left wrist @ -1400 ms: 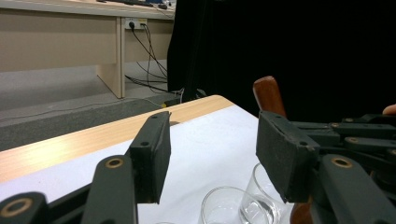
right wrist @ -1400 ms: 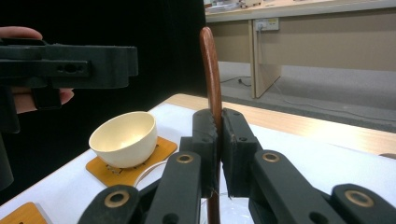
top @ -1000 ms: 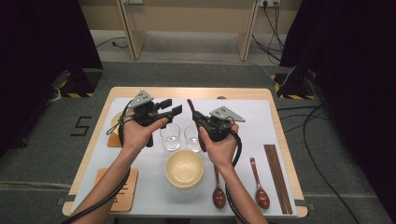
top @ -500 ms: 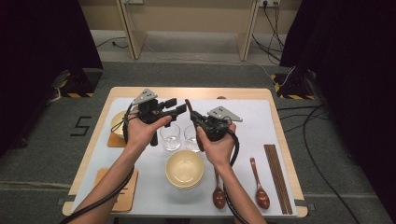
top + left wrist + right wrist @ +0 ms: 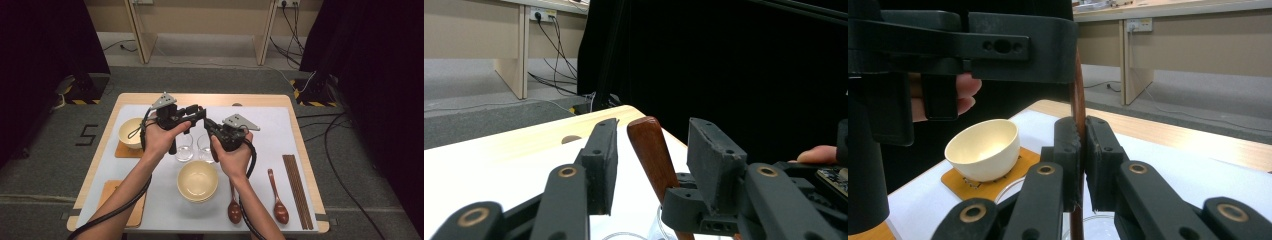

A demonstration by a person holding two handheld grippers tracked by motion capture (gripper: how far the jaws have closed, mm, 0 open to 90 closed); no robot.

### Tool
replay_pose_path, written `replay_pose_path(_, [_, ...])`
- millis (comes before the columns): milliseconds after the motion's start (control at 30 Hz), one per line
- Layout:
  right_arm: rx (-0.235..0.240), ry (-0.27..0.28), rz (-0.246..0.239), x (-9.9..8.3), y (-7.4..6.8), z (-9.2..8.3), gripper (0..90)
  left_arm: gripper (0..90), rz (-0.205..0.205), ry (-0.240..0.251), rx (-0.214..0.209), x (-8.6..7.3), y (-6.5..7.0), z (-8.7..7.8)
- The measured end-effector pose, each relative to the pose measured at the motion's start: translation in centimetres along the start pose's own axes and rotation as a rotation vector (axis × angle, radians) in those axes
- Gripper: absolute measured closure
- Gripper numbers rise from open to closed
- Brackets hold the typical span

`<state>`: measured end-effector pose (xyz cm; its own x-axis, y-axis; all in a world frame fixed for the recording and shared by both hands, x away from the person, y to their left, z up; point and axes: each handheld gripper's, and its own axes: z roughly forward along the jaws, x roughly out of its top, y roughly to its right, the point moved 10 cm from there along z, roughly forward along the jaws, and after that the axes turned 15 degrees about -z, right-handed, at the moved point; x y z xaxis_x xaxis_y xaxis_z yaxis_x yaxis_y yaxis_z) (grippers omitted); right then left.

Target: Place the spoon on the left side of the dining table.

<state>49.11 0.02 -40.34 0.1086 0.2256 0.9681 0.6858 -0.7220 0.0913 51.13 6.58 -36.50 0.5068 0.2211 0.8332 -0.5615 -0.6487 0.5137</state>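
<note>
High view: two glasses (image 5: 195, 147) stand under both grippers, bowl (image 5: 198, 180) nearby.

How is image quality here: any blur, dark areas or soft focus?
High view: evenly lit table, black curtains swallowing both sides, slightly soft. Left gripper view: jaws soft up close, wooden spoon handle fairly clear. Right gripper view: near black gripper body dark and featureless, bowl well lit.

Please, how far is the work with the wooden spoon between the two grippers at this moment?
Done: the right gripper is shut on the wooden spoon and holds it above the two glasses.

In hand: the left gripper has its jaws on both sides of the spoon's end. They have just been closing, but gaps remain, so no grip yet.

Left: probably to finish this handover and set the spoon down. Two spoons and the bowl lie on the mat.
</note>
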Motion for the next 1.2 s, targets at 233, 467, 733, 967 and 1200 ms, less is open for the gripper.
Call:
replay_pose_path(233, [-0.005,0.008,-0.005,0.1,0.0,-0.3,84.9,64.2,-0.044,-0.001,-0.036,0.0,0.4,0.3])
replay_pose_path(467, [-0.013,0.025,-0.007,0.5,0.1,-0.6,85.0,68.4,-0.068,-0.001,-0.054,0.1,0.5,0.4])
replay_pose_path(733, [-0.011,0.035,-0.012,0.7,0.1,-0.6,84.9,73.6,-0.069,-0.008,-0.081,0.3,1.1,0.1])
replay_pose_path(967, [-0.012,0.033,-0.036,0.9,-0.3,-0.7,78.9,74.4,0.004,0.016,-0.054,0.7,1.4,-0.4])
replay_pose_path(1200, [-0.027,0.025,-0.064,0.9,-0.2,-1.9,69.8,74.5,0.027,0.055,-0.034,2.1,1.3,-1.4])
